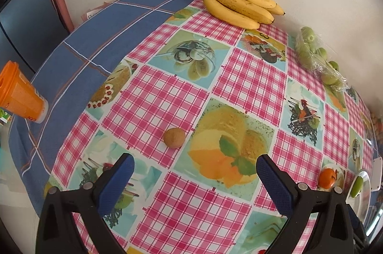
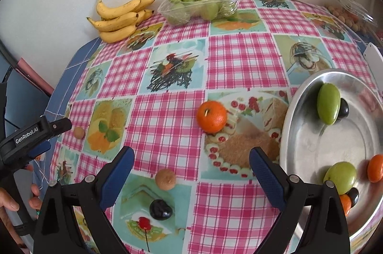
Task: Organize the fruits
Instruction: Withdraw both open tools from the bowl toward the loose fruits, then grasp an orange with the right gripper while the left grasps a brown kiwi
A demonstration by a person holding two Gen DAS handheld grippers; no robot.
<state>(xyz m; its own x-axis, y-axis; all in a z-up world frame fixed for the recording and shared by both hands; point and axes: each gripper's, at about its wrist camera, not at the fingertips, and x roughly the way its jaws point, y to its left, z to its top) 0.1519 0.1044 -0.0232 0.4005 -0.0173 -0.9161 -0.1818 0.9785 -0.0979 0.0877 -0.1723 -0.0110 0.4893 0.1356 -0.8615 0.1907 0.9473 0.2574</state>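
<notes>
My left gripper [image 1: 195, 176] is open, hovering over the tablecloth just short of a small brown round fruit [image 1: 174, 137], which also shows as the brown fruit [image 2: 79, 132] at the left of the right wrist view. My right gripper [image 2: 190, 167] is open with nothing between its fingers. Ahead of it lies an orange [image 2: 211, 116]; a second brown fruit [image 2: 165, 179] and a dark plum [image 2: 160, 209] lie between its fingers' line, lower down. A metal plate [image 2: 311, 158] at the right holds green fruits, oranges and dark plums.
A bunch of bananas [image 1: 239, 2] lies against the wall, beside a plastic pack of green fruits [image 2: 198, 6]. A clear box of small brown fruits [image 2: 347, 14] sits at the far right. An orange cup [image 1: 20, 95] stands on the blue cloth at the left edge.
</notes>
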